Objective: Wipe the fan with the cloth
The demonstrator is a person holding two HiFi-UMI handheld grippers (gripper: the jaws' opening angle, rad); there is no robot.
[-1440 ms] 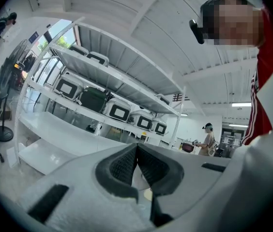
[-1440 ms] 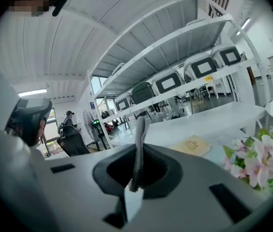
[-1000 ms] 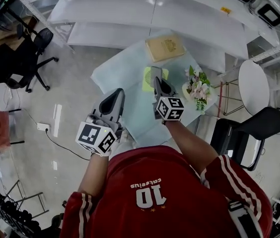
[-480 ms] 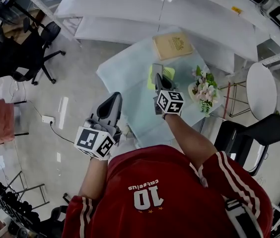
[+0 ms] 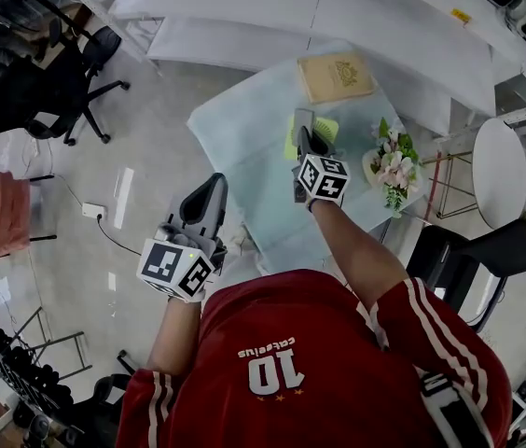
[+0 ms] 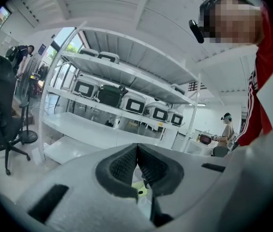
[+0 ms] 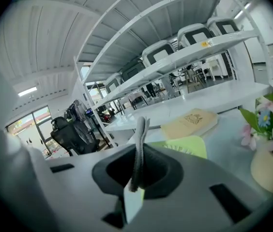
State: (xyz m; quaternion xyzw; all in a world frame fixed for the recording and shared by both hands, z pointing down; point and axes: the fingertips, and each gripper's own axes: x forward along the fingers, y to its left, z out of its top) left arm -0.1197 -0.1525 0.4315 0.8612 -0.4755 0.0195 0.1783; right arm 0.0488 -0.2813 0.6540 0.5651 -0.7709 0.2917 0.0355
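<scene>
The left claw (image 5: 209, 187) stays pressed together and empty beside the surface (image 5: 240, 129), while the right claw (image 5: 303, 138) keeps its pinch on the cloth (image 5: 300, 118), now edged forward over the yellow-green fan (image 5: 326, 129) lying there.

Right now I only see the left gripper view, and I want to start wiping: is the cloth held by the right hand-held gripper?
Observer: Yes. The right hand-held gripper is shut on the grey cloth, which stands up between its jaws.
Operator: Where is the fan from there?
Observer: The yellow-green fan lies flat on the table, right at that gripper's tip.
Operator: Anything close beside it?
Observer: A pot of flowers stands to the fan's right, apart from it.
</scene>
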